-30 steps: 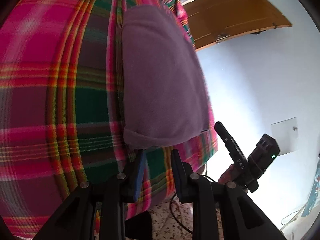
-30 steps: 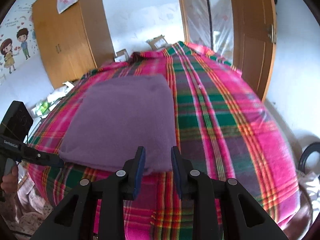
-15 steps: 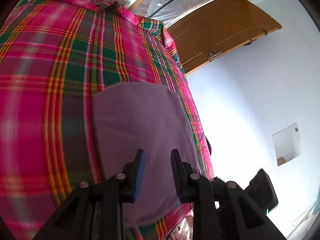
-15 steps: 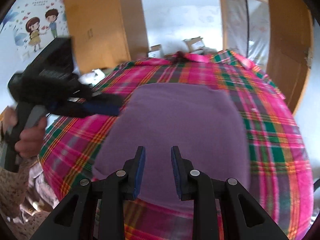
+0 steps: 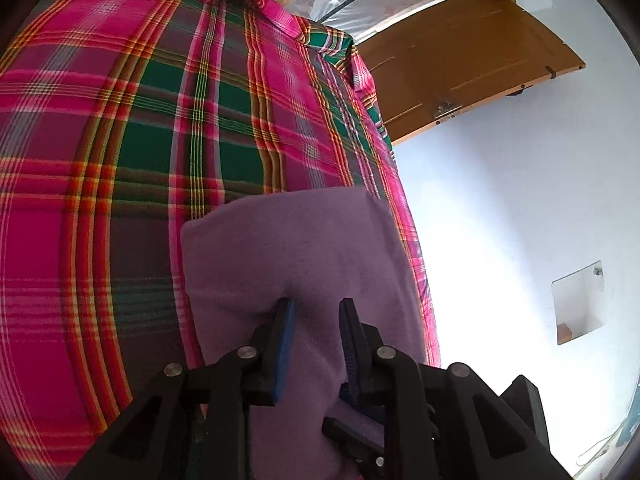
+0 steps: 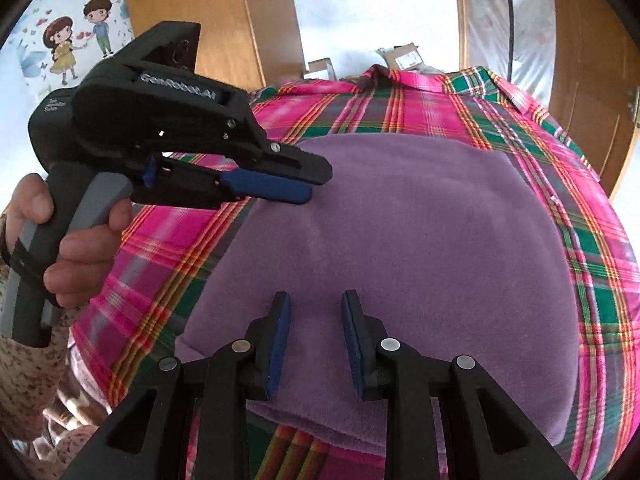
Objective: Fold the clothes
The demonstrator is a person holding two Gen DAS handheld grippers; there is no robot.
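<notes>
My left gripper (image 5: pixel 314 308) sits low in the centre of the left wrist view, its fingers parted by a narrow gap with nothing between them, poised over the folded purple garment (image 5: pixel 304 256). The garment fills the lower middle of that frame, lying flat on the pink-and-green plaid bed cover (image 5: pixel 132 140). Its far edge runs straight across the frame's middle and its left edge drops down toward my fingers; its right edge lies close to the side of the bed, where the cover falls away to a bare white wall (image 5: pixel 500 220). To the left and above, the cover spreads wide and free.

My right gripper (image 6: pixel 316 304) is low in the centre of the right wrist view, fingers likewise a narrow gap apart and empty, over the near part of the same garment (image 6: pixel 420 248). Its near folded edge rolls rounded along the bottom of the frame, just inside the bed's edge.

This view shows what the other does not: my left gripper (image 6: pixel 298 184) seen from the side in the upper left, its blue-padded tip reaching over the garment's left border, with my hand (image 6: pixel 68 240) round its grey handle. I cannot tell from here whether the tip touches the cloth. It also shows a wooden wardrobe (image 6: pixel 248 24) and a cartoon wall sticker (image 6: pixel 76 36) at the top left. The left view alone shows the open wooden door (image 5: pixel 472 64) at upper right and the right gripper's body in the lower right corner.
</notes>
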